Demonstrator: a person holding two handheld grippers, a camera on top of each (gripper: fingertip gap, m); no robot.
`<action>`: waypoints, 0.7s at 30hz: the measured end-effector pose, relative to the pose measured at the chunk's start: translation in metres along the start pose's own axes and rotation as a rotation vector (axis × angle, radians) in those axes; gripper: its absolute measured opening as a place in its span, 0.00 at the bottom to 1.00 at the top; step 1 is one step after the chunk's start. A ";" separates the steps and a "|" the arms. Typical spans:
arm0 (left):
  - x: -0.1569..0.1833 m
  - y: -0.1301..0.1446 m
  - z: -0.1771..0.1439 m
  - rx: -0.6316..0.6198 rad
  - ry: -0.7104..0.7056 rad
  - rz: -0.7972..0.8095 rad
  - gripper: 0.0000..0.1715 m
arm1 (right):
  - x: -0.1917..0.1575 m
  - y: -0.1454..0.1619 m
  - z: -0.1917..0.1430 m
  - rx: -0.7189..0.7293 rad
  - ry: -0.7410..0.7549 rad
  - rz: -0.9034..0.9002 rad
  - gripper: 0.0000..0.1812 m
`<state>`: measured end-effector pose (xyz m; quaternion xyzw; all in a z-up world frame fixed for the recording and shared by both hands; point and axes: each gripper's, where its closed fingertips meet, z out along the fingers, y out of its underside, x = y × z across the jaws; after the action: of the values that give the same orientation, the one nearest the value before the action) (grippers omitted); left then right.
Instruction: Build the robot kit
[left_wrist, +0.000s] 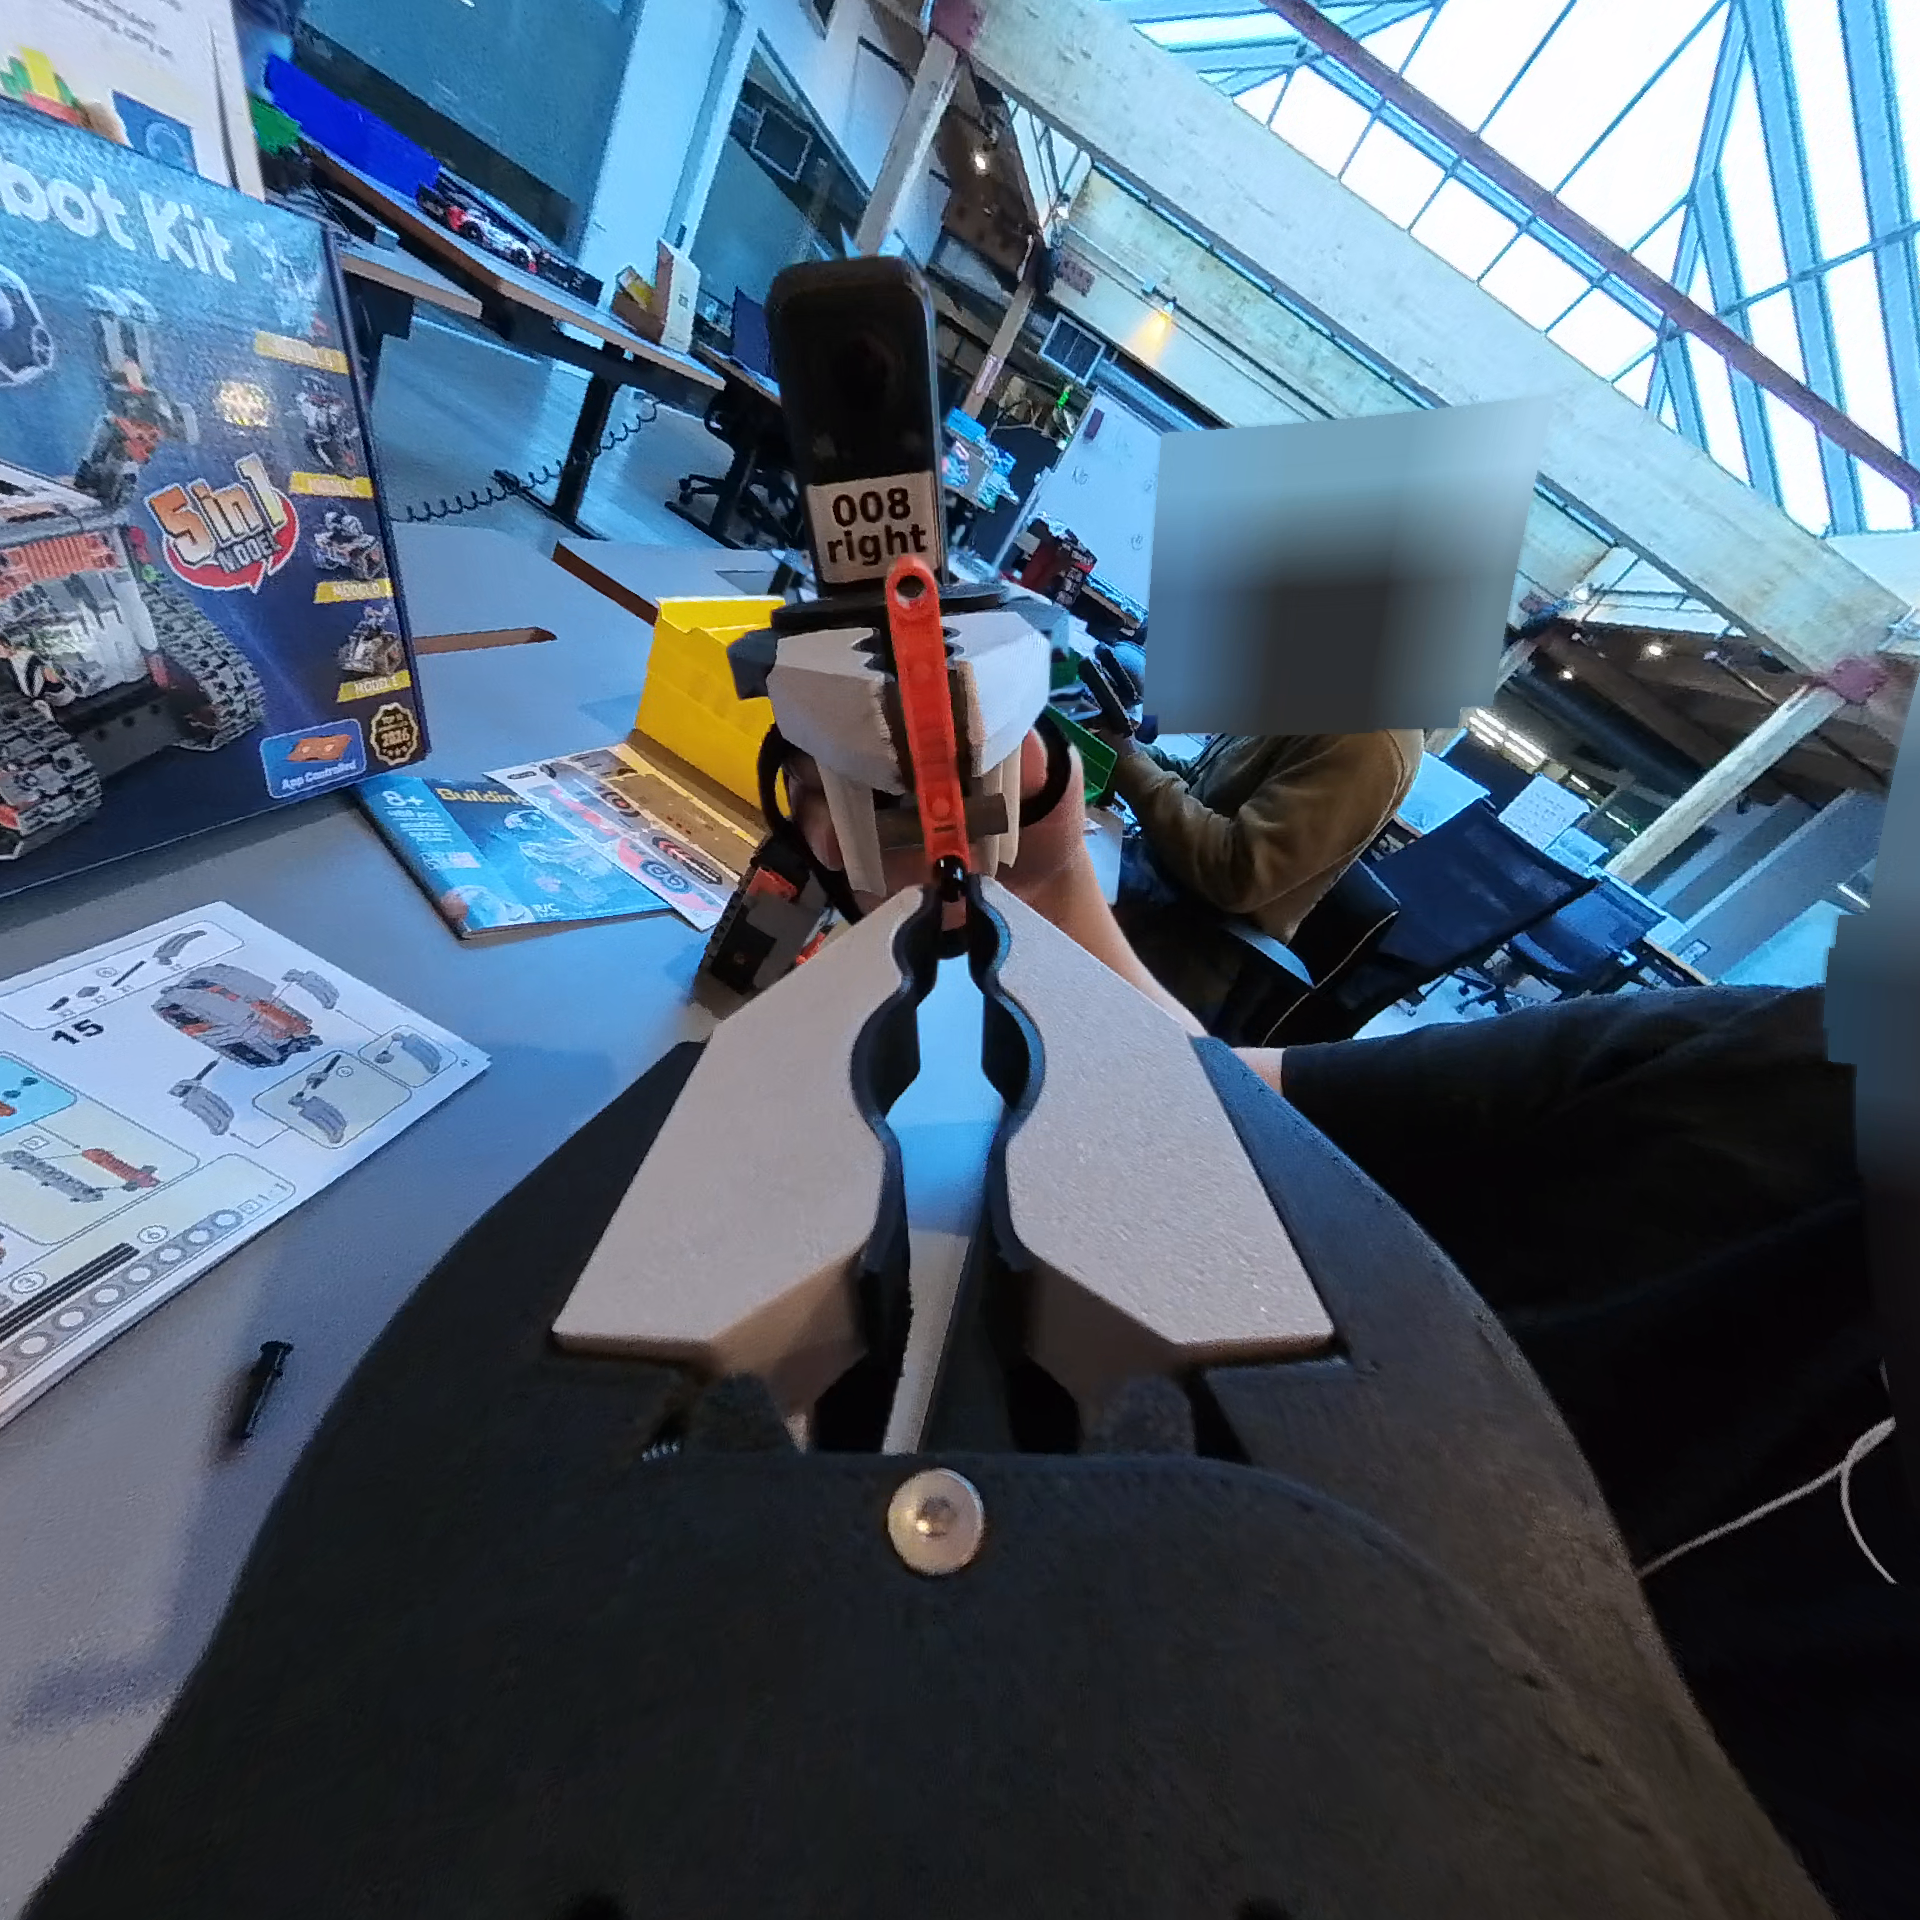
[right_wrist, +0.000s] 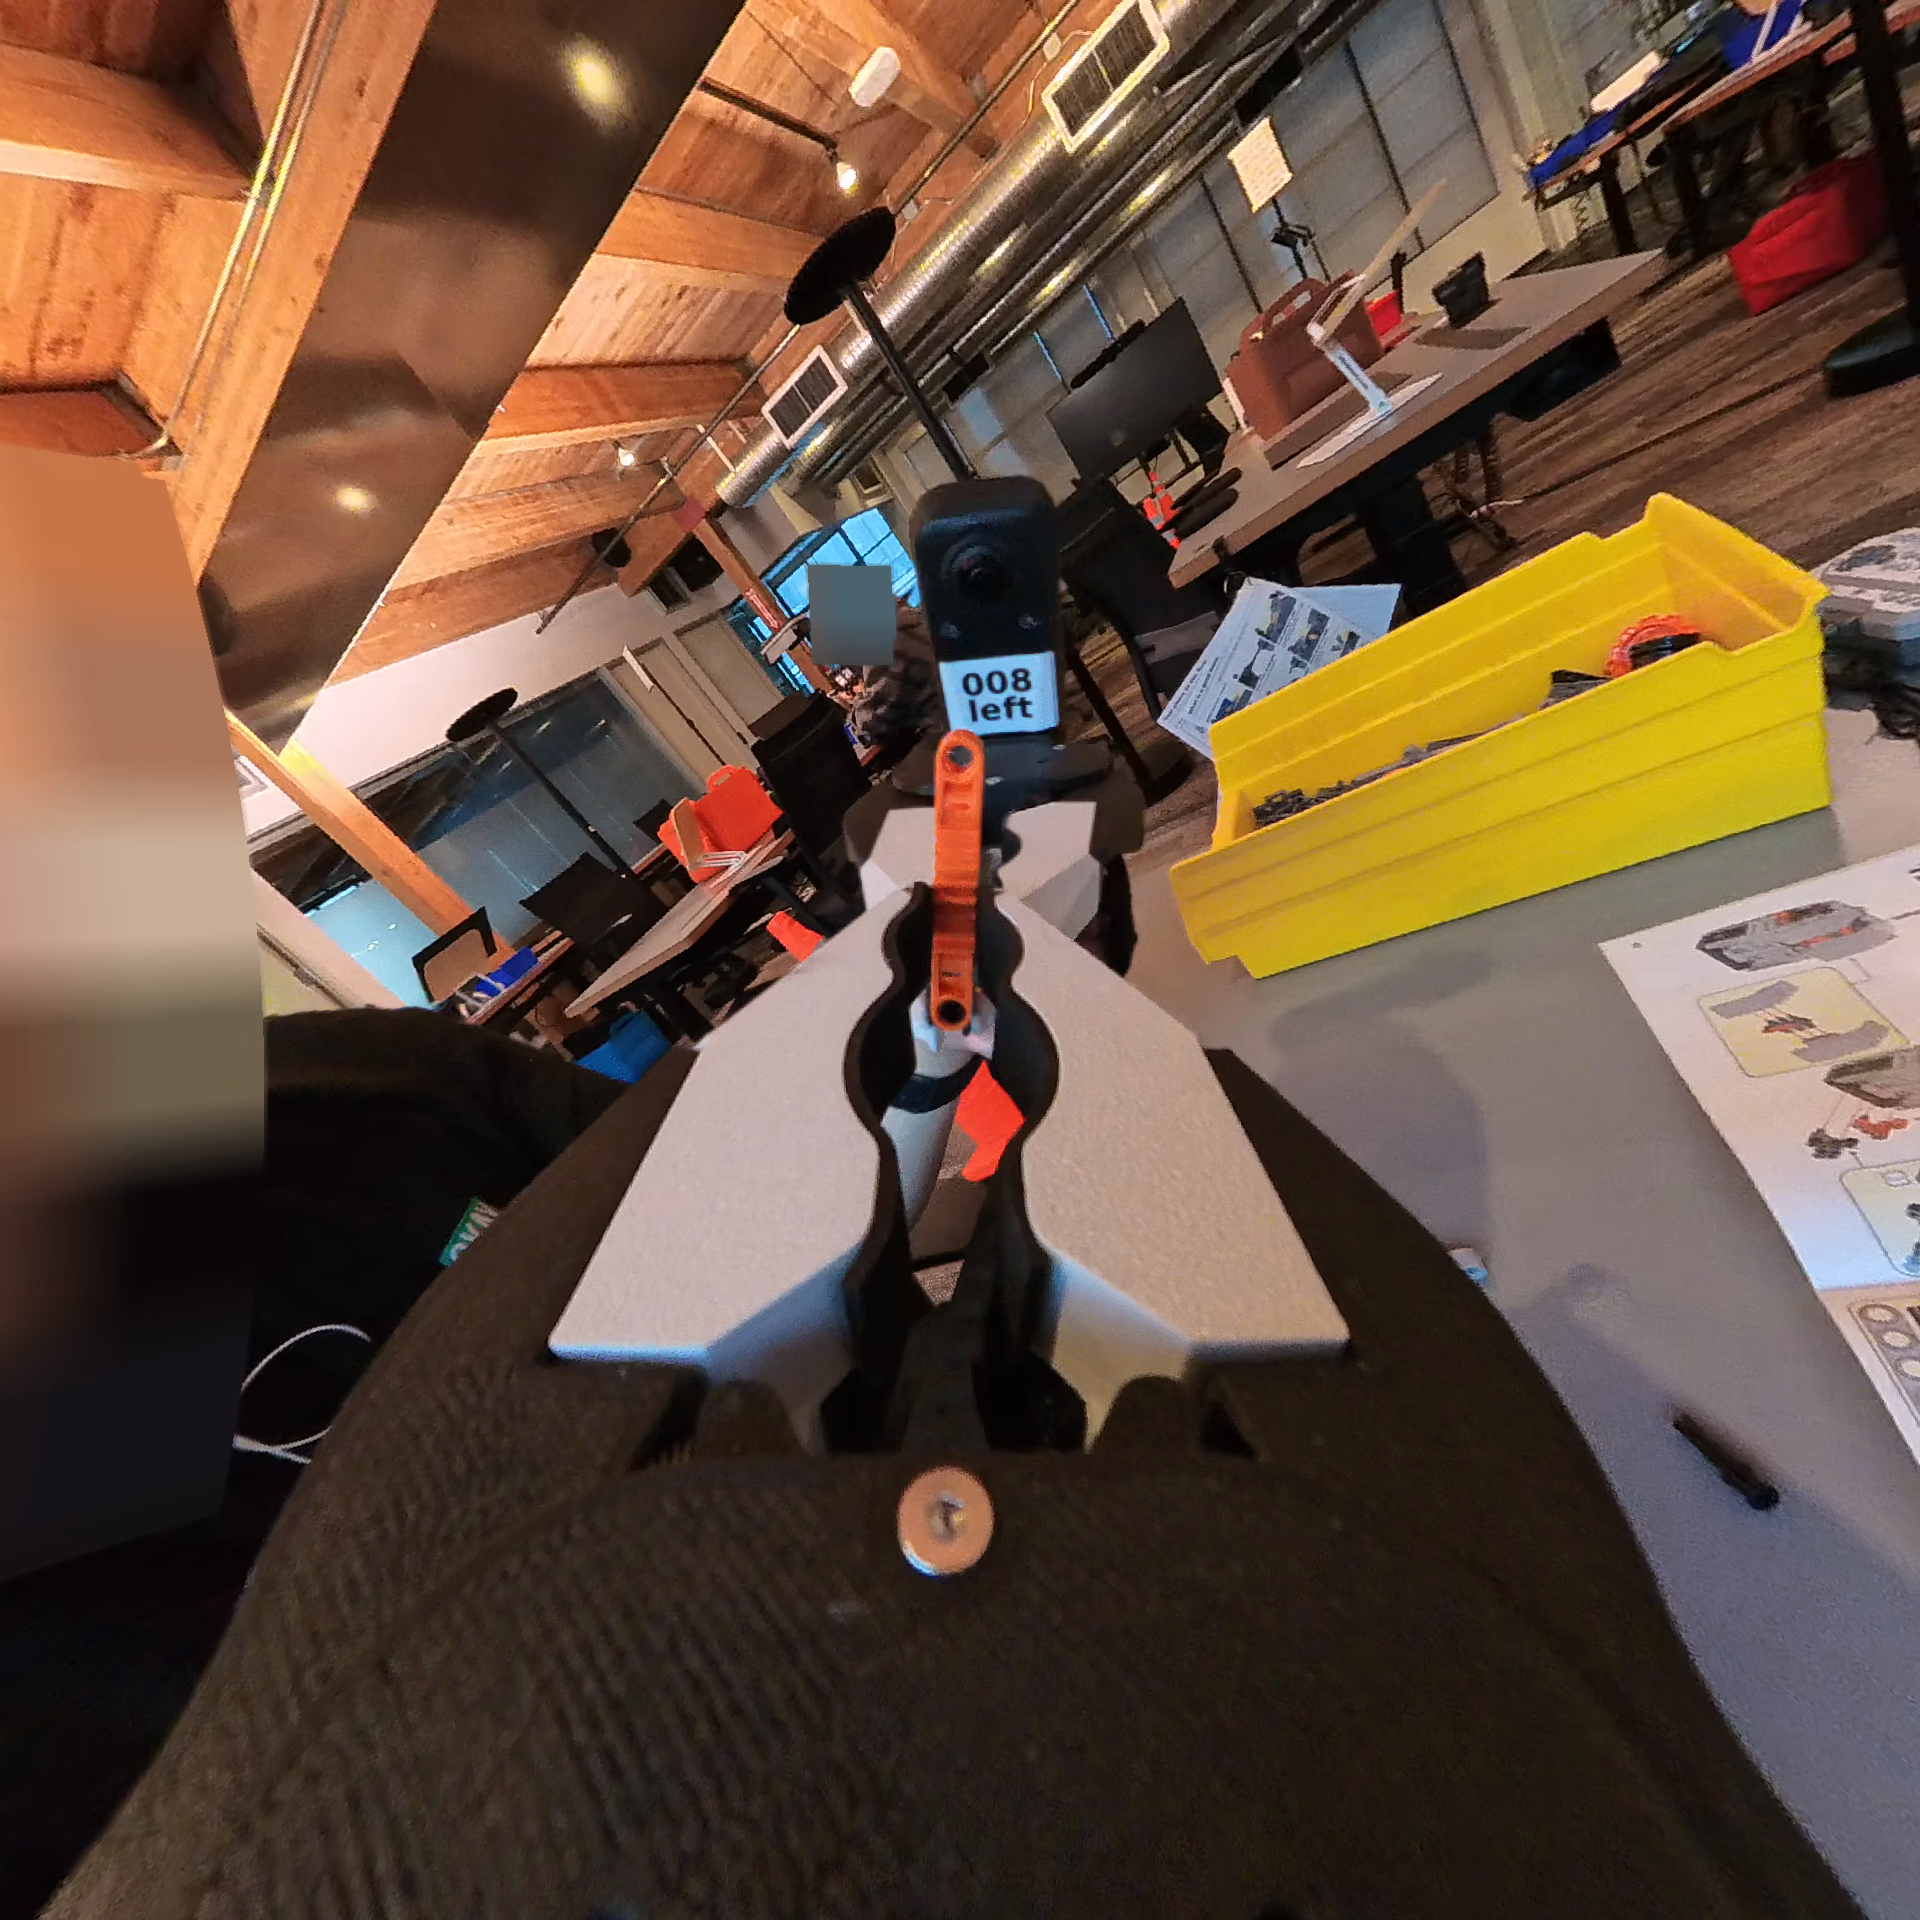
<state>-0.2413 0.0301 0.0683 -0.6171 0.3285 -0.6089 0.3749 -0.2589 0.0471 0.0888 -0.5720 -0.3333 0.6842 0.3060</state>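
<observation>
My left gripper (left_wrist: 947, 902) is shut, its tips pinching a small black pin (left_wrist: 948, 876) at the lower end hole of an orange beam (left_wrist: 928, 717). The right gripper (left_wrist: 914, 727) faces me in this view and grips that beam near its middle, upright. In the right wrist view my right gripper (right_wrist: 953, 906) is shut on the orange beam (right_wrist: 956, 831), which sticks up past the tips. The left gripper (right_wrist: 987, 842) sits just beyond it, facing me. Both grippers are held above the grey table (right_wrist: 1403, 1195).
A yellow bin (right_wrist: 1507, 831) of parts stands on the table. An instruction sheet (left_wrist: 208, 1091) lies flat, with a loose black pin (left_wrist: 260, 1387) near it. A kit box (left_wrist: 187, 520), a booklet (left_wrist: 509, 862) and a partly built model (left_wrist: 758, 925) lie behind. A person (left_wrist: 1268, 821) sits beyond.
</observation>
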 end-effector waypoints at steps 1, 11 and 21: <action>0.002 0.000 -0.001 0.013 0.000 -0.001 0.00 | -0.001 0.000 0.001 0.001 -0.010 0.004 0.02; 0.007 0.006 -0.010 0.057 -0.044 0.019 0.00 | -0.005 0.009 0.009 -0.030 -0.064 0.040 0.03; 0.005 0.004 -0.031 0.127 -0.058 0.008 0.00 | 0.000 0.007 -0.003 -0.027 -0.050 -0.004 0.12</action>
<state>-0.2720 0.0216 0.0668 -0.6081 0.2806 -0.6088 0.4253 -0.2560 0.0430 0.0830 -0.5582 -0.3511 0.6930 0.2913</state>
